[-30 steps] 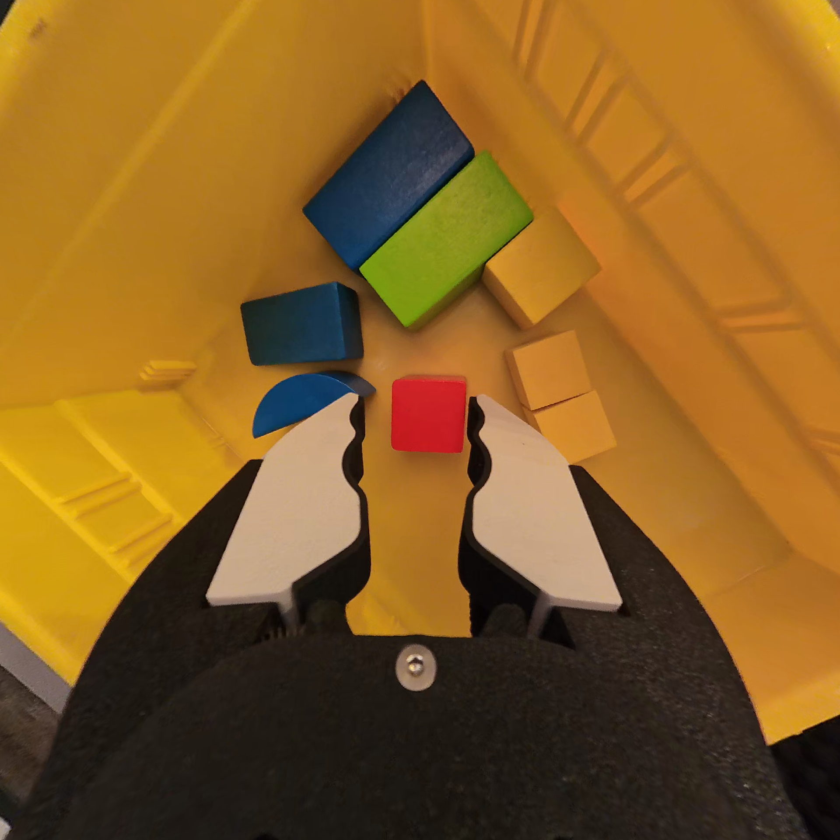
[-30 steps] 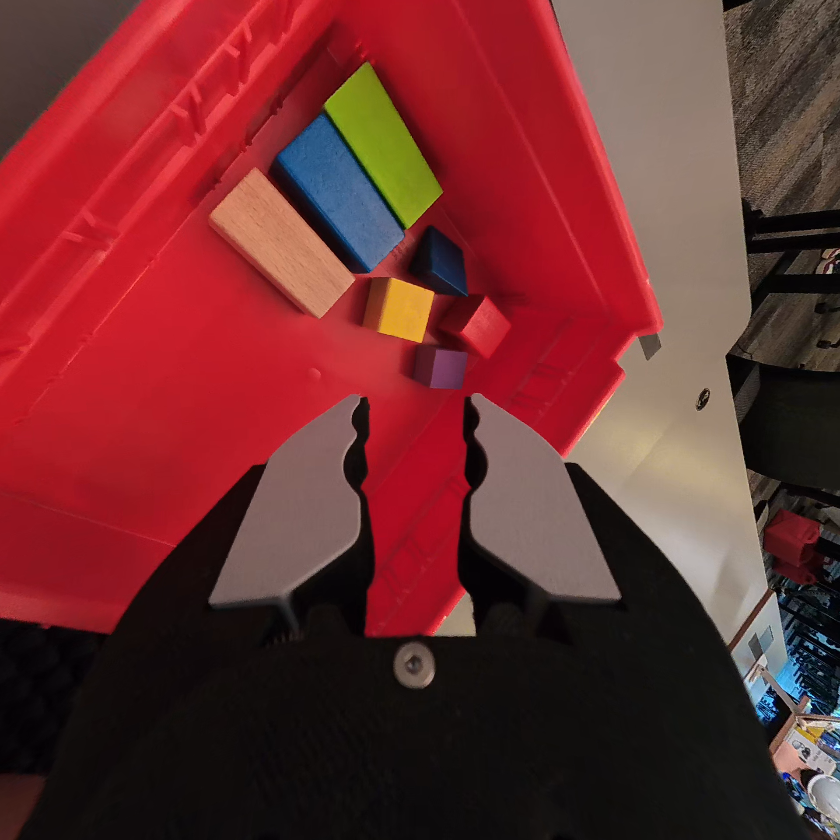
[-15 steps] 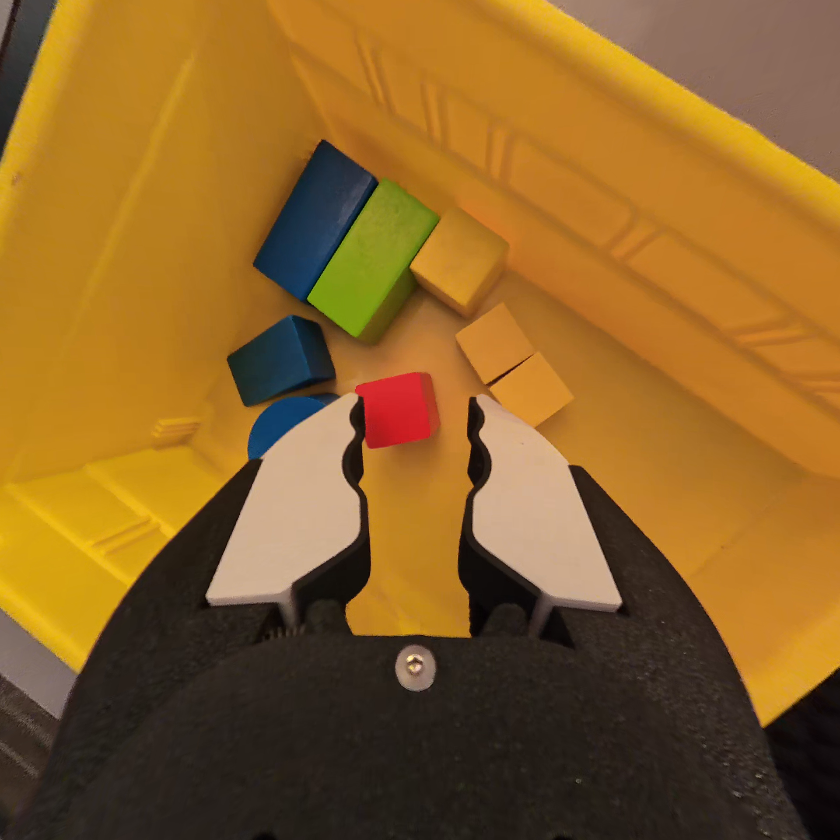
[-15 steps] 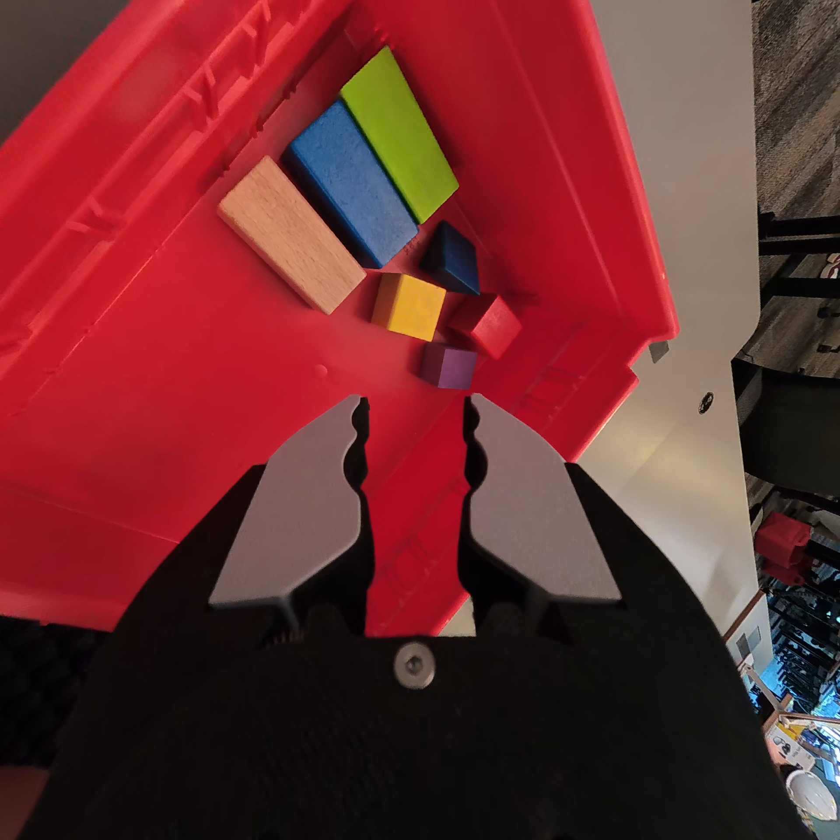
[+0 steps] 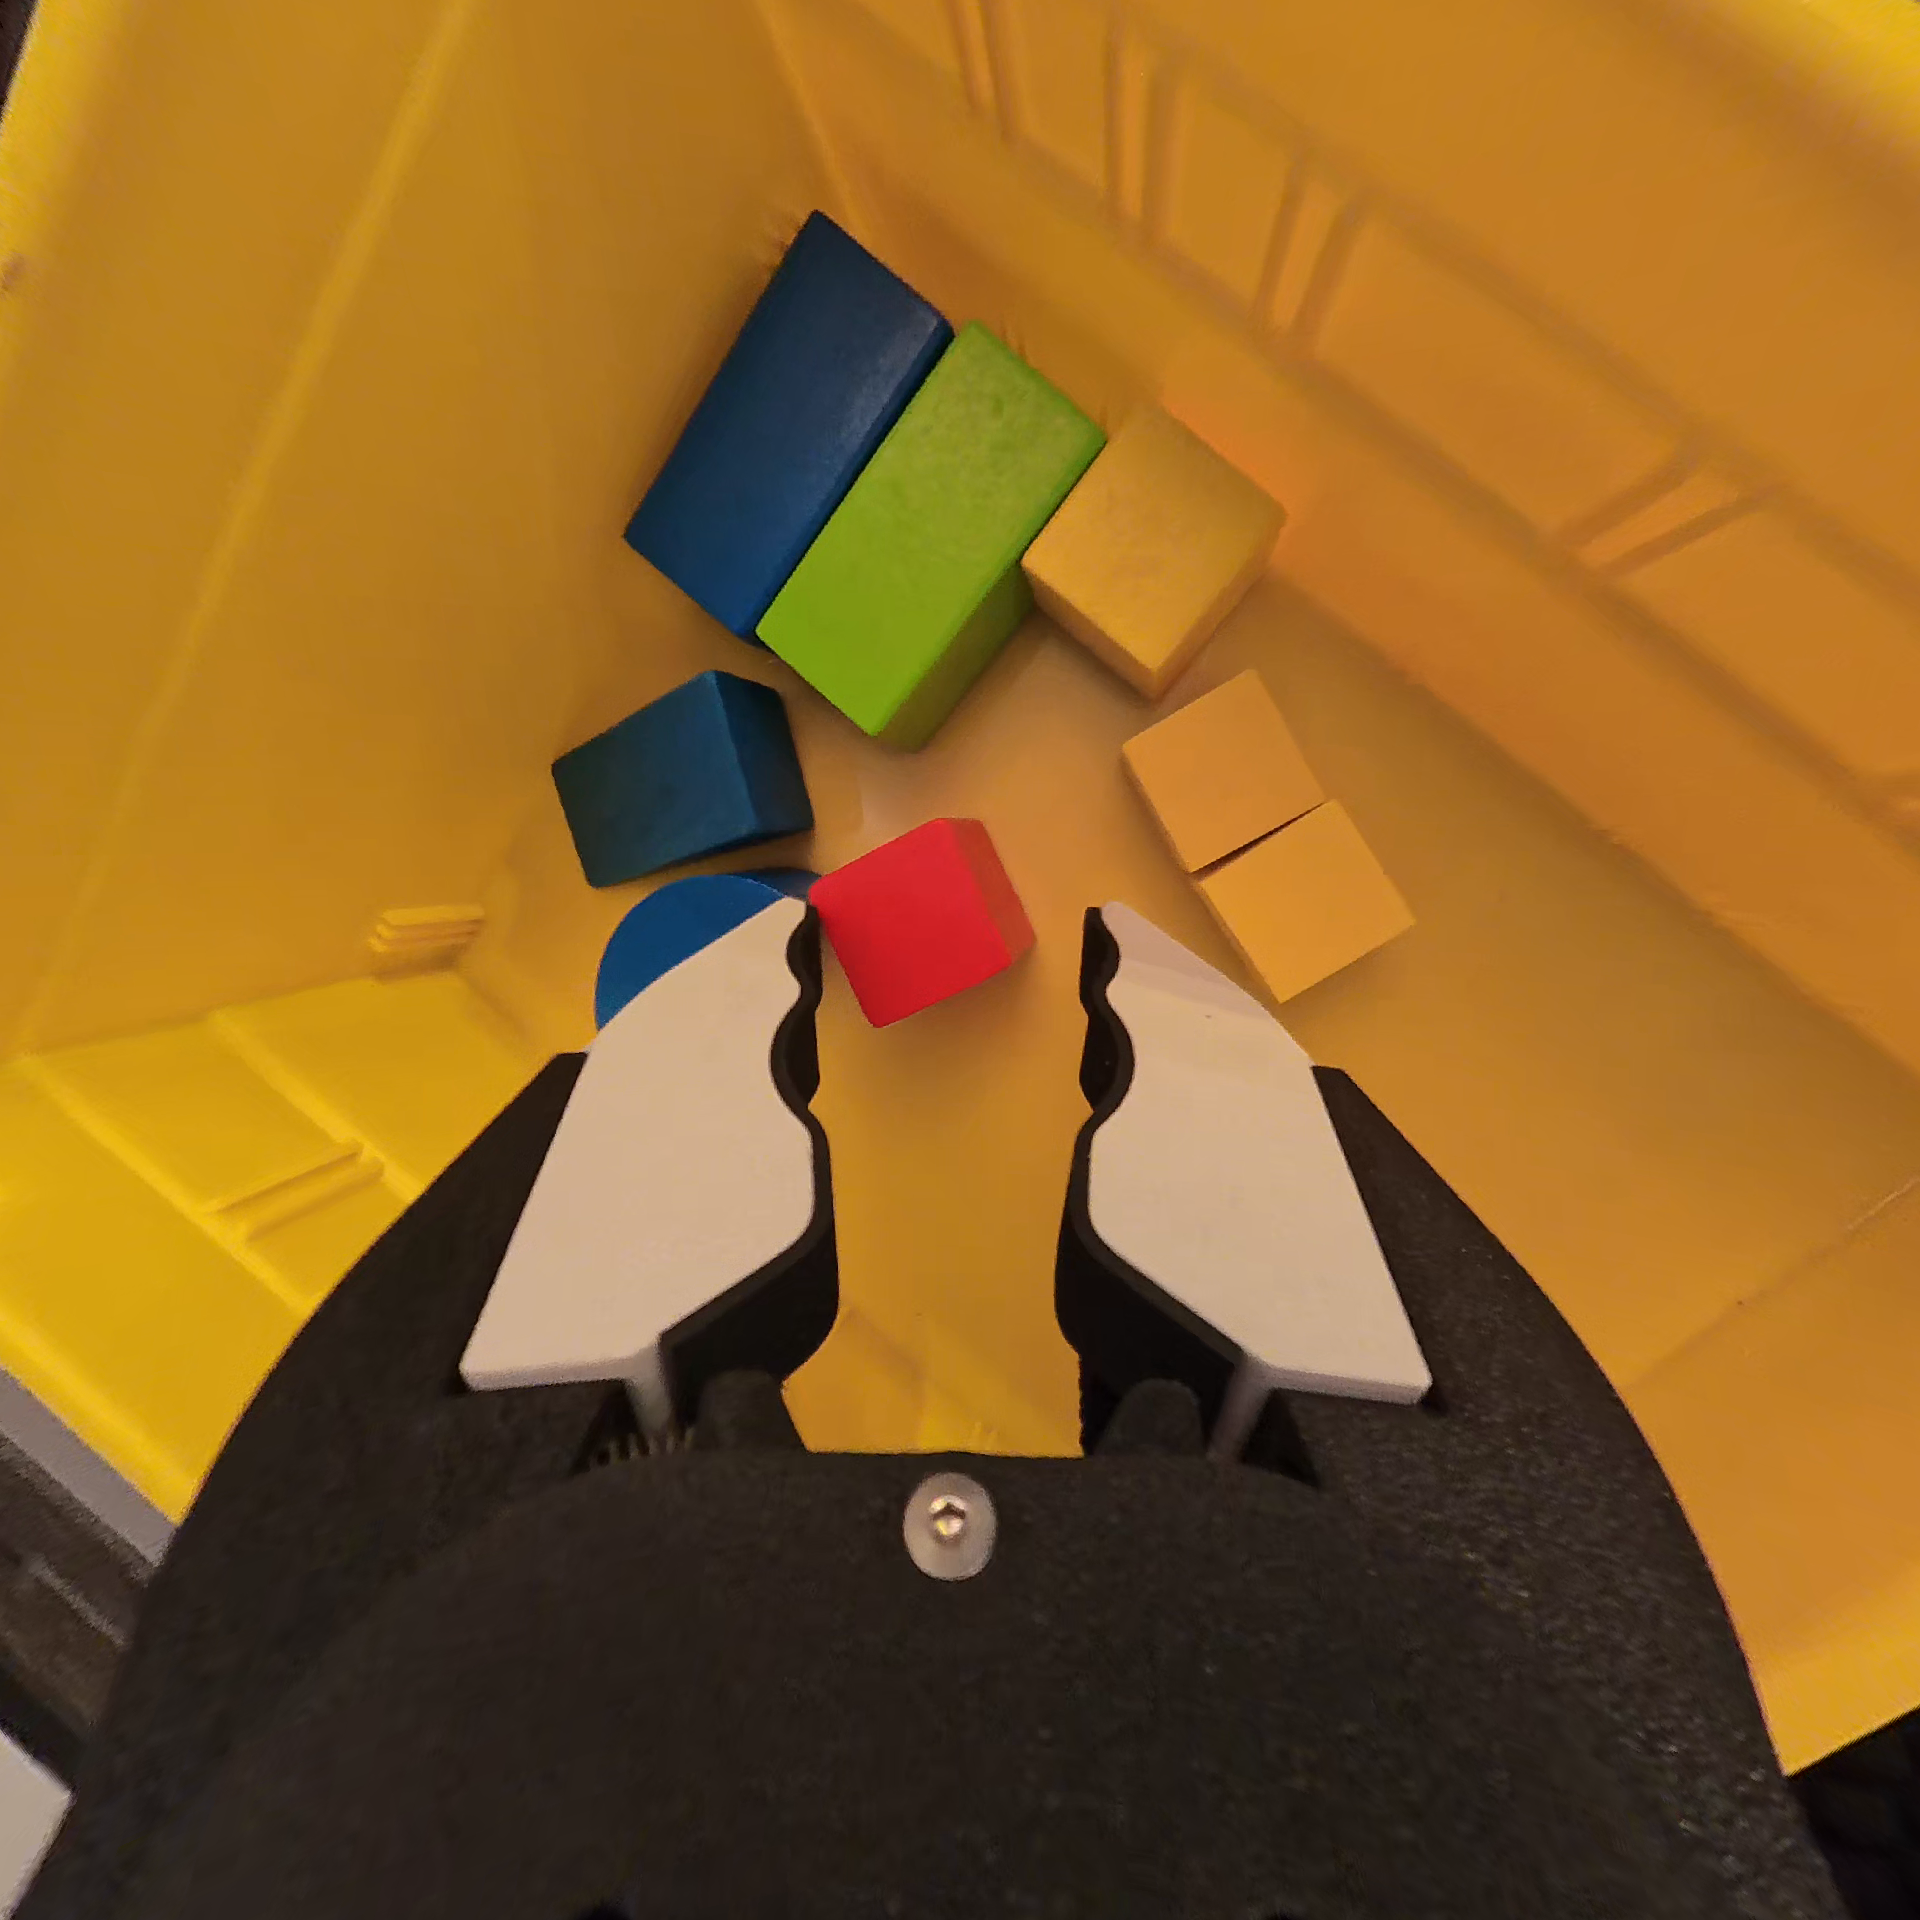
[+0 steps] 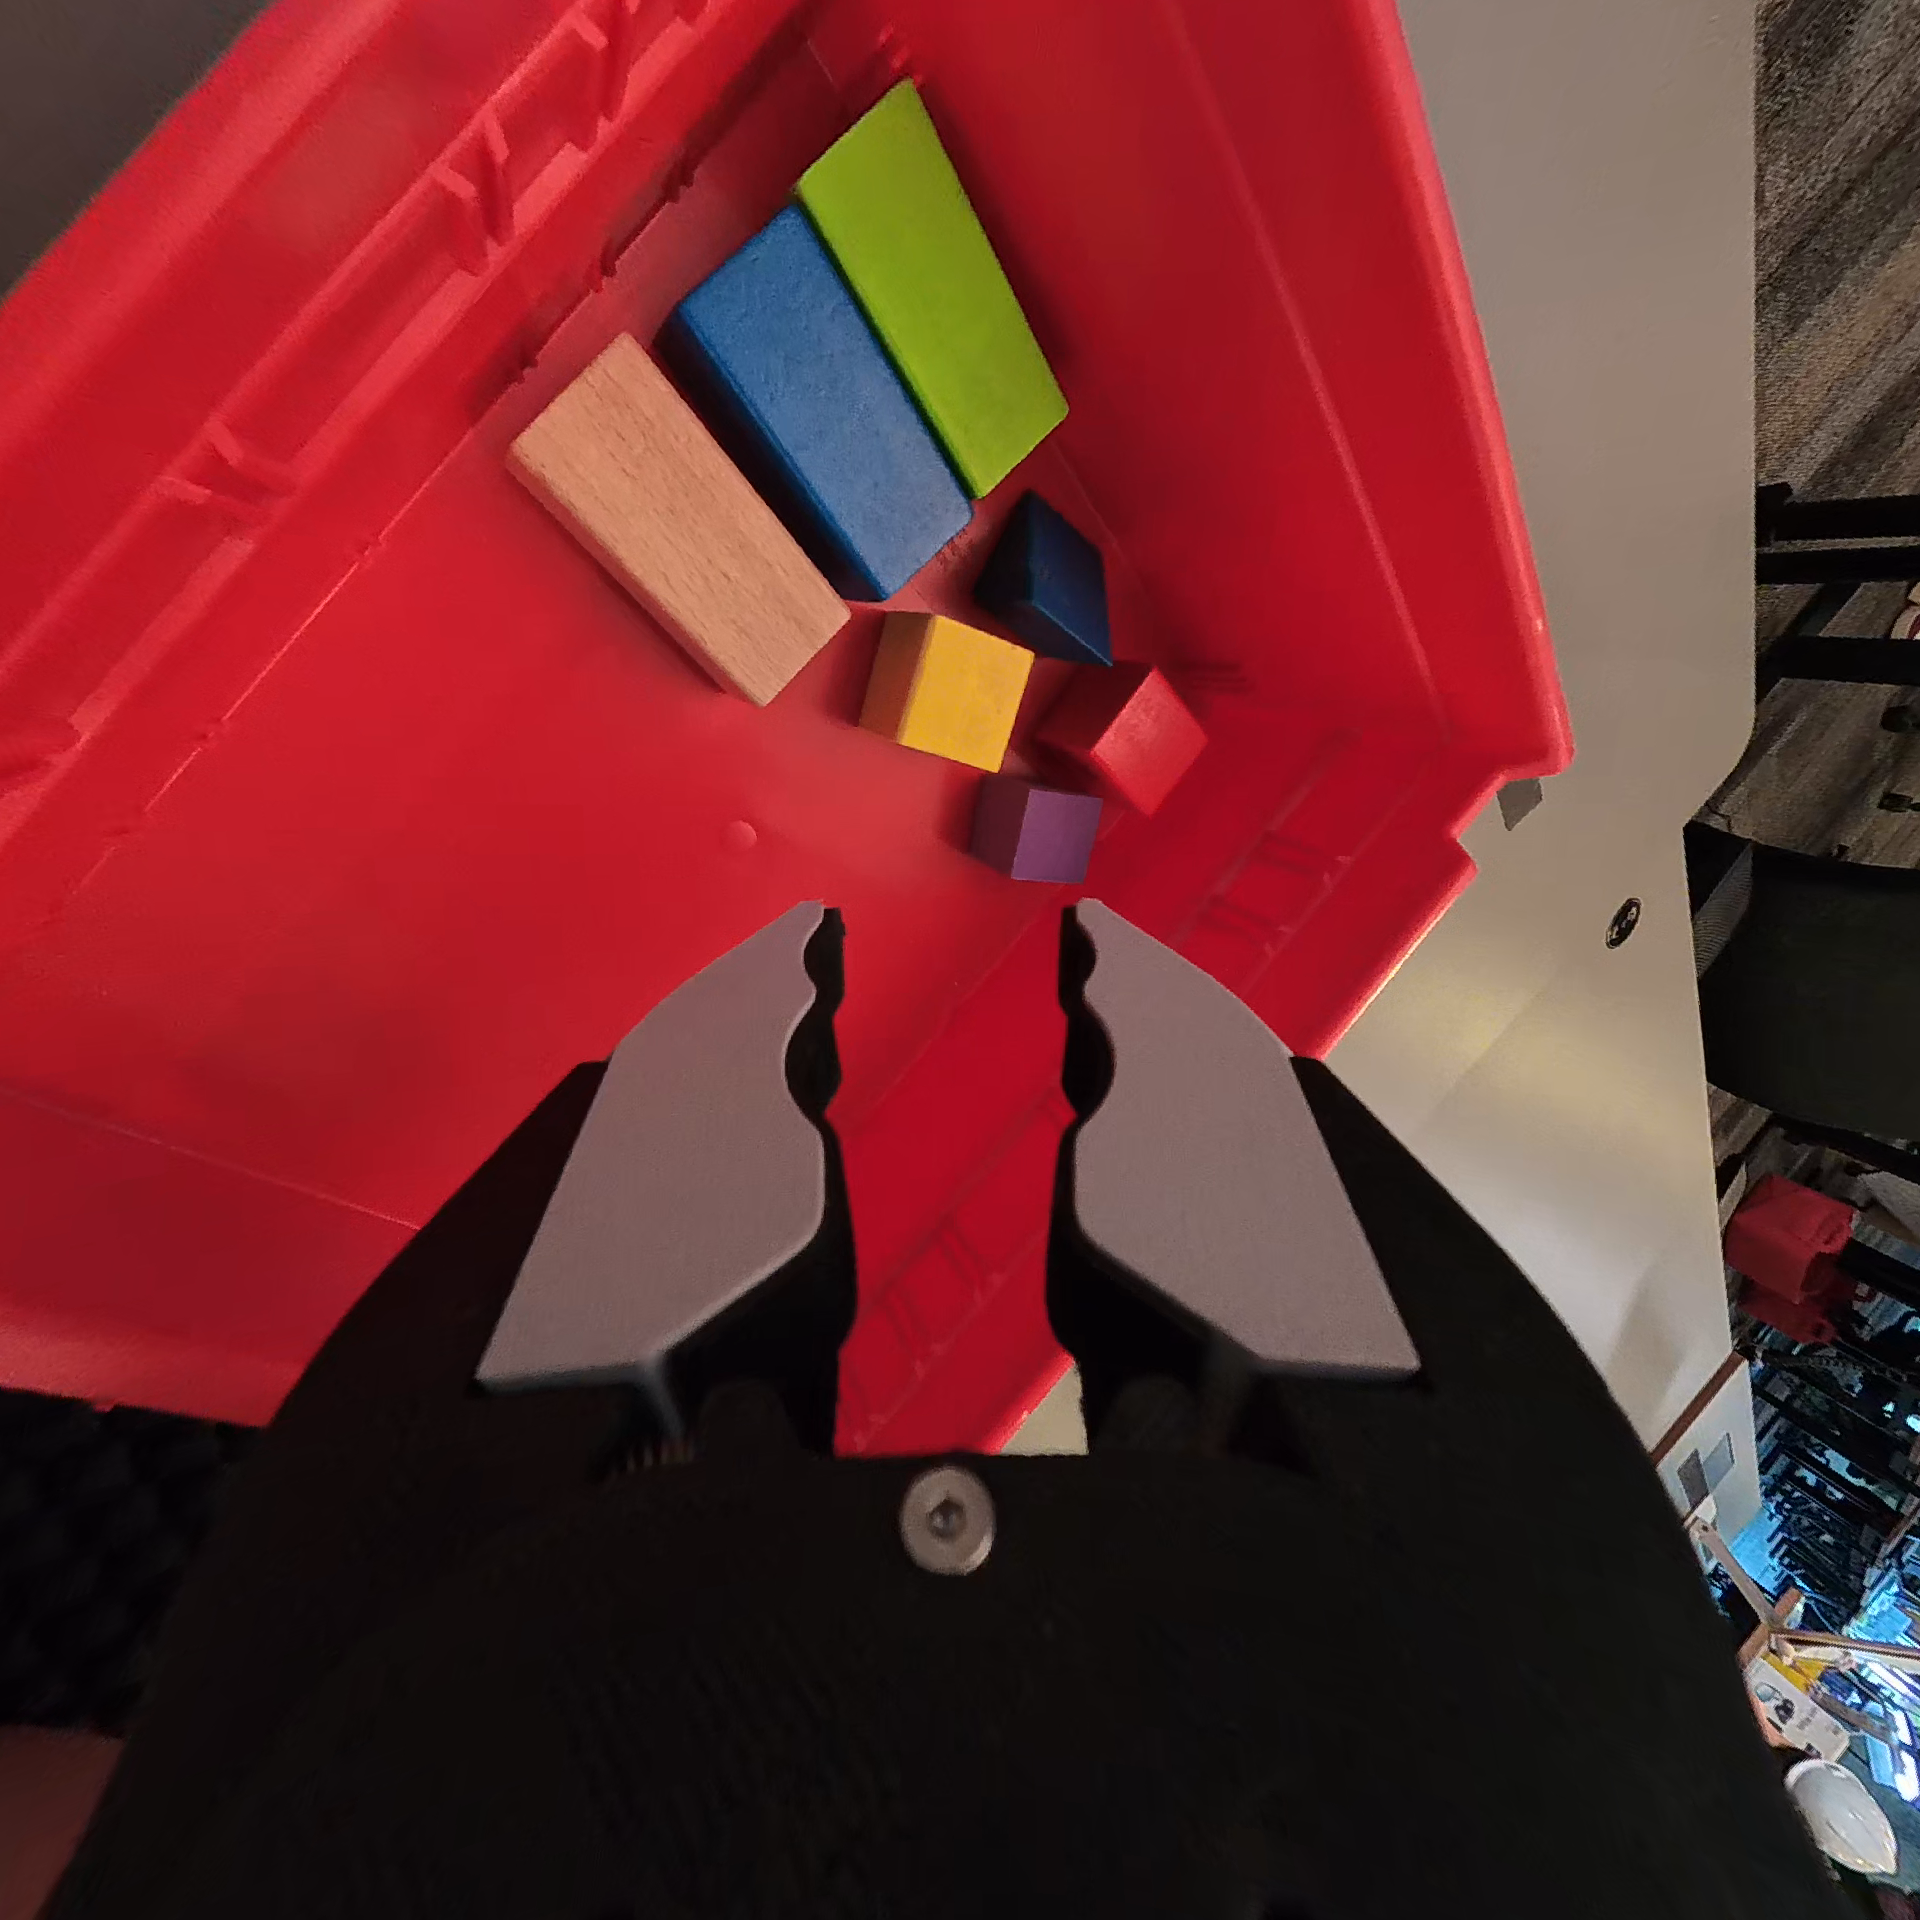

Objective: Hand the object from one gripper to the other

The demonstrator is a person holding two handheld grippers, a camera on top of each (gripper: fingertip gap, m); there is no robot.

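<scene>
In the left wrist view a red cube (image 5: 920, 920) lies on the floor of a yellow bin (image 5: 312, 416). My left gripper (image 5: 945, 914) is open just over it, the left fingertip close beside the cube's left edge, the right fingertip apart from it. My right gripper (image 6: 943, 914) is open and empty above a red bin (image 6: 312, 727), short of a purple cube (image 6: 1037, 844).
The yellow bin also holds a long blue block (image 5: 784, 426), a green block (image 5: 925, 530), yellow blocks (image 5: 1148, 545), a dark blue block (image 5: 681, 774) and a blue half-round (image 5: 675, 940). The red bin holds wood (image 6: 675, 520), blue (image 6: 821, 400), green (image 6: 930, 286), yellow (image 6: 951, 691) and red (image 6: 1138, 738) blocks. A grey table (image 6: 1590, 520) lies to the right.
The left gripper has swung and tilted over the yellow bin; the red cube now sits off-centre toward the left finger. The right gripper has drifted slightly over the red bin. Both stay open.
</scene>
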